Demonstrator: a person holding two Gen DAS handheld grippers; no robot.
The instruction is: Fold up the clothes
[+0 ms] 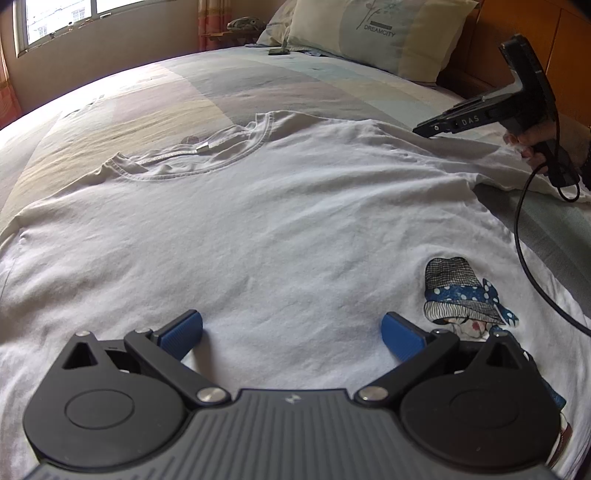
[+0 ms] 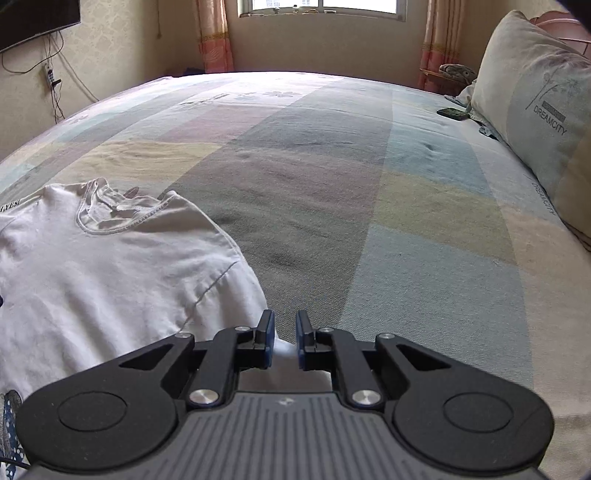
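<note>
Spread across a bed [image 2: 314, 155] with a pastel patchwork cover, a white T-shirt [image 1: 258, 229] is lying face up, its collar [image 1: 192, 158] toward the window [image 1: 55, 18] and a printed figure in a checked hat and blue dotted scarf [image 1: 461, 291] showing near its lower edge. Over the shirt's lower half, the left gripper [image 1: 291, 334] is hovering with its blue pads [image 1: 183, 332] spread wide and nothing between them. At the shirt's right sleeve [image 2: 229, 291], the right gripper [image 2: 285, 339] is holding its jaws a narrow gap apart, a bit of white cloth showing between them low down; whether the pads are pressing on it cannot be told. A hand [image 1: 532, 147] is gripping that tool's black handle, a cable [image 1: 524, 236] trailing over the cover. Pillows [image 1: 376, 33] printed DREAMCITY are leaning at the headboard, a dark remote [image 2: 452, 113] just beside them.
</note>
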